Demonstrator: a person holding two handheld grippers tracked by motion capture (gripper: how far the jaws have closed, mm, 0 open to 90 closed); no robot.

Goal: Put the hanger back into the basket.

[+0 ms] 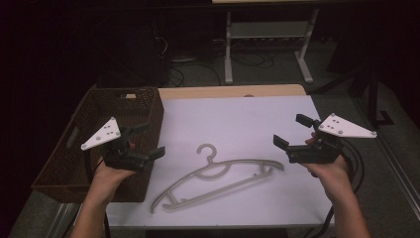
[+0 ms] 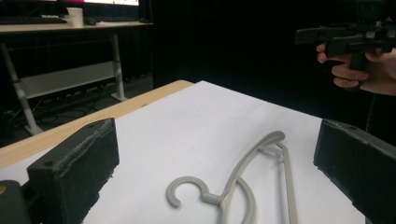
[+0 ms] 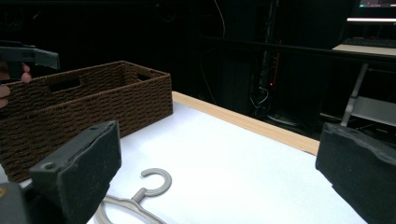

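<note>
A: Both grippers up off the table, jaws spread wide, nothing held. Left gripper (image 1: 143, 140) hovering at the wicker basket (image 1: 79, 163); right gripper (image 1: 292, 133) out past the far side.

B: And lying flat on the white sheet (image 1: 237, 119) between them, well apart from both, the grey hanger (image 1: 218, 179), hook (image 2: 184, 189) pointing away.

A: Probably a pick-up coming. Best to drop in square over one thin arm, close to the neck, pinching across, not along.

B: Agreed. Slow on the descent, or likely just skidding across the sheet.
</note>
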